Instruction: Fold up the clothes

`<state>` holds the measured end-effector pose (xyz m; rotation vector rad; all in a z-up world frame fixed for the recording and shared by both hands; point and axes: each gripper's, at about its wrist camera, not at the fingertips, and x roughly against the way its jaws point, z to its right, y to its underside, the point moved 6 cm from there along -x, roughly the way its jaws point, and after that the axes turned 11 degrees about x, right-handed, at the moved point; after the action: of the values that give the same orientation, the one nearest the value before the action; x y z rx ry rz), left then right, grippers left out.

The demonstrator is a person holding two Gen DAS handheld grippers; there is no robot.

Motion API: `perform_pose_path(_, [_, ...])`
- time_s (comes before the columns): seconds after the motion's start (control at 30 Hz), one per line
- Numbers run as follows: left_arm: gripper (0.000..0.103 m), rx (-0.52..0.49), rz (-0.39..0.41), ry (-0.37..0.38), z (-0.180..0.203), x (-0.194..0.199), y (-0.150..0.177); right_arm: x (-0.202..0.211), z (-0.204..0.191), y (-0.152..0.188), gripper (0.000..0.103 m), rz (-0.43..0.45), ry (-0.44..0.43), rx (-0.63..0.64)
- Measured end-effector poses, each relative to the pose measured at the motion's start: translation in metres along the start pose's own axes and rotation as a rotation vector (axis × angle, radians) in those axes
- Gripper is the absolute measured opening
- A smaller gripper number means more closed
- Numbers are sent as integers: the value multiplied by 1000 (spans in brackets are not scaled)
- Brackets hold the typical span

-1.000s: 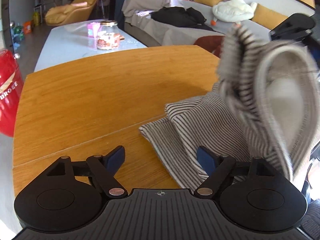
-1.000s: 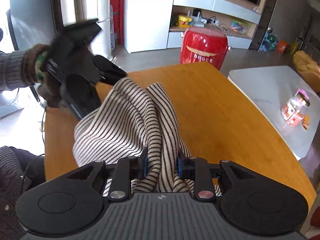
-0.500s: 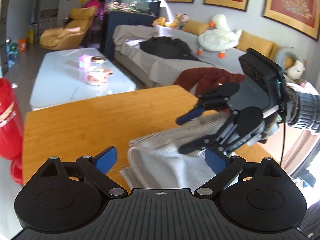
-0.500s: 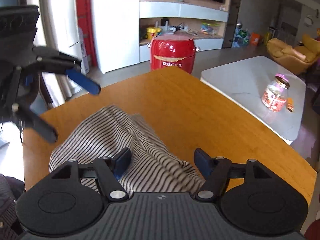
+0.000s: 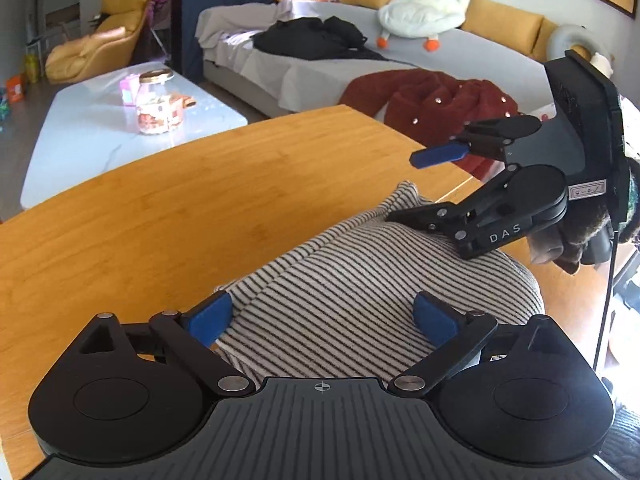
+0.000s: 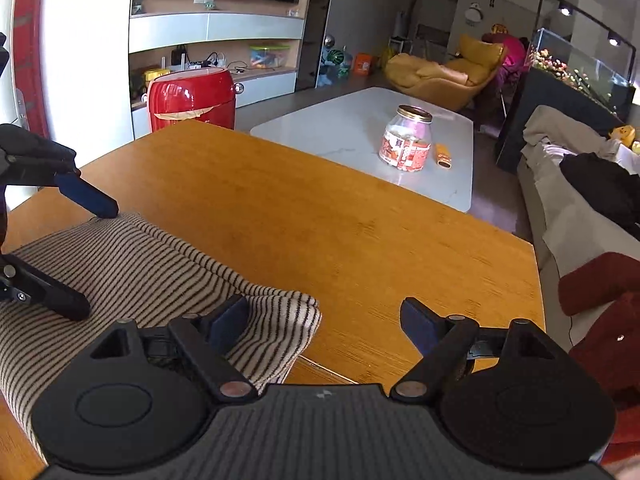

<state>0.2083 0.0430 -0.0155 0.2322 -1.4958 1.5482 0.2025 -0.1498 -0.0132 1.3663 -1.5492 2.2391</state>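
Jaws spread on both grippers; striped knit [image 5: 360,292], frame centre, looks soft and floppy, pinch its folded edge.

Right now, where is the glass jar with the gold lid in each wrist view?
Left wrist: the glass jar stands upper left, on the white coffee table beyond the wooden table.
Right wrist: the jar stands upper centre-right, on the same white table.
Shared landmark: the striped garment on the wooden table.
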Motion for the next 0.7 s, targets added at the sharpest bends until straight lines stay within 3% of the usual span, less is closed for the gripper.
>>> perform_pose_path(0.17, [100, -56, 22, -36, 6, 14, -12, 23, 2, 20, 85, -12, -107, -196])
perform_pose_path(0.3, [101, -72, 64, 26, 10, 30, -30, 42, 5, 35, 93, -21, -193, -353])
perform_pose_path(0.4, [101, -55, 36, 63, 7, 13, -36, 56, 6, 46, 94, -28, -257, -471])
perform_pose_path(0.47, [101, -36, 5, 66, 3, -2, -36, 52, -10, 60, 93, -66, -344, -536])
perform_pose_path(0.57, [102, -7, -21, 77, -3, -16, -34, 42, -38, 76, 80, -102, -479, -591])
perform_pose_path(0.7, [103, 25, -50, 86, -10, -30, -31, 21, -49, 72, 64, -117, -495, -598])
